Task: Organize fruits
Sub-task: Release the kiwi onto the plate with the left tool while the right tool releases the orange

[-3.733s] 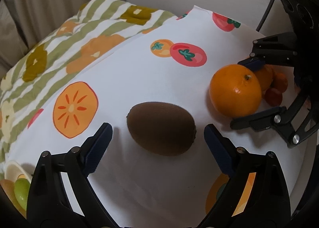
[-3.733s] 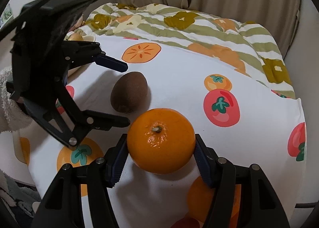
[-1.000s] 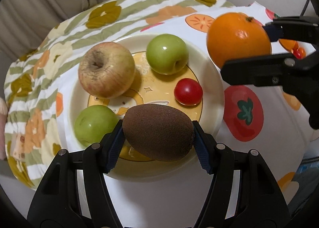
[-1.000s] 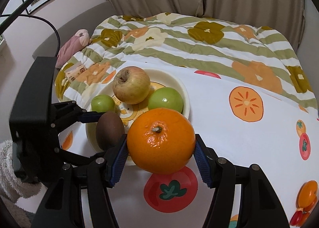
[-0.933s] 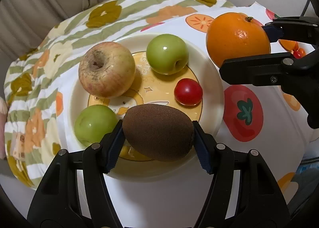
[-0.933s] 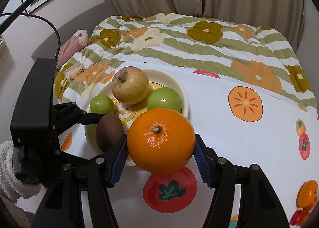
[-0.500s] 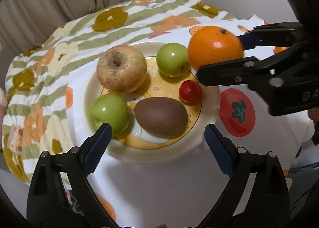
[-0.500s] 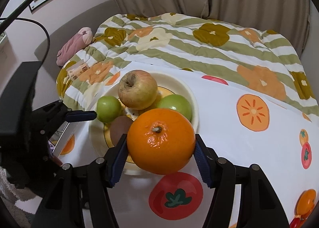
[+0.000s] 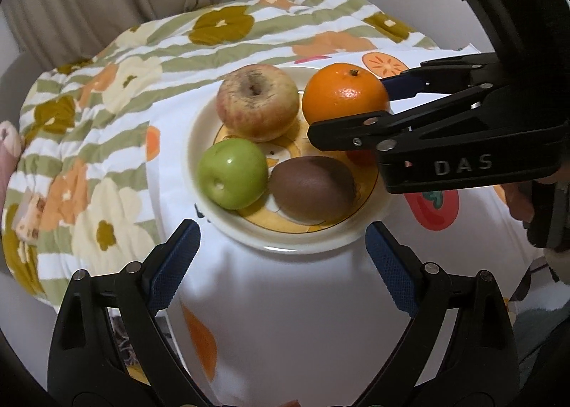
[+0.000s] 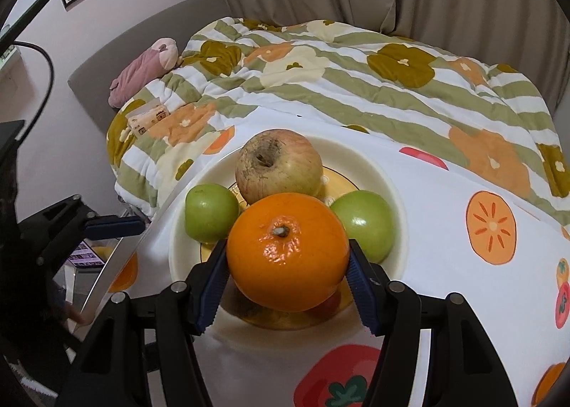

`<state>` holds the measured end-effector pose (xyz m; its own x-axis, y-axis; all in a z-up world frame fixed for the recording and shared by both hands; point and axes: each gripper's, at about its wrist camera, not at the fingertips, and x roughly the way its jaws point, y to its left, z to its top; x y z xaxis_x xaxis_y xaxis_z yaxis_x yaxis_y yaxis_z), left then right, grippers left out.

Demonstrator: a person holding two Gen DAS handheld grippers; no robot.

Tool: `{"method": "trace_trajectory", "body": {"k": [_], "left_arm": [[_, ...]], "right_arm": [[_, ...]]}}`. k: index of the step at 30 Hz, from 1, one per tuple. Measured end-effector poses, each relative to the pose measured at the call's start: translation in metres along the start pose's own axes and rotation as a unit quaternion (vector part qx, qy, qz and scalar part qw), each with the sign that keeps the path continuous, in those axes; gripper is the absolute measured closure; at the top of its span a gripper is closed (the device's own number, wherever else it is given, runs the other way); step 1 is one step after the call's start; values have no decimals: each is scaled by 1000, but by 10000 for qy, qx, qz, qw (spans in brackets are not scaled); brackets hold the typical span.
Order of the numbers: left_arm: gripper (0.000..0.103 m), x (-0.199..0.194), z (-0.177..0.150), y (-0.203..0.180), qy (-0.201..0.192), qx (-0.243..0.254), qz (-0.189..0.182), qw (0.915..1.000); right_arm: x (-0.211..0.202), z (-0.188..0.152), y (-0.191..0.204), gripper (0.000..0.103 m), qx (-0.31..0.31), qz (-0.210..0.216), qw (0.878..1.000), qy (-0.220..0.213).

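Note:
A cream plate [image 9: 199, 129] [image 10: 367, 154] holds a reddish apple [image 9: 257, 106] [image 10: 278, 166], a green apple [image 9: 232, 173] [image 10: 211, 212] and a brown kiwi [image 9: 311, 188]. A second green apple [image 10: 364, 222] shows in the right wrist view. My right gripper [image 10: 286, 273] is shut on an orange [image 10: 286, 252] [image 9: 343, 92] and holds it over the plate; it reaches in from the right in the left wrist view [image 9: 359, 104]. My left gripper [image 9: 281, 264] is open and empty, just short of the plate's near rim.
The plate stands on a white cloth printed with fruit [image 9: 285, 300] [image 10: 463, 229]. A striped floral quilt [image 9: 107, 86] [image 10: 356, 68] lies behind and to the left. A pink soft toy [image 10: 142, 68] lies at the back. A red piece of fruit [image 9: 359, 157] is partly hidden under the right gripper.
My left gripper has opened, left the kiwi on the plate and drawn back. My right gripper has carried the orange in over the plate.

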<state>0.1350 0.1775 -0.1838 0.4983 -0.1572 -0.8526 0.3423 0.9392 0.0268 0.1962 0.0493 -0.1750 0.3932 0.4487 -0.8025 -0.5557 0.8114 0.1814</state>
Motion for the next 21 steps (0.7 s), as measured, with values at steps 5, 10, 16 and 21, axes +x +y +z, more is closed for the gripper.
{"method": "trace_trajectory", "body": {"k": [5,10,16,21], "left_arm": [[4,0,-2,6,-16,-58,-12,10000],[4,-1,-6,10,-18,-103,-61,9999],[4,-2,-8,11,-17,-104,-46,9999],[4,-9,-8,11,-57,-182,28,9998]], "right_arm": [[7,2,3,44,48,-104,9999,34],[-2,4,3,18,94,-177,9994,-295],[-12,4,2,3,146,-179,9989,-398],[-21,-1,-3,0,240,-209,9990,-300]]}}
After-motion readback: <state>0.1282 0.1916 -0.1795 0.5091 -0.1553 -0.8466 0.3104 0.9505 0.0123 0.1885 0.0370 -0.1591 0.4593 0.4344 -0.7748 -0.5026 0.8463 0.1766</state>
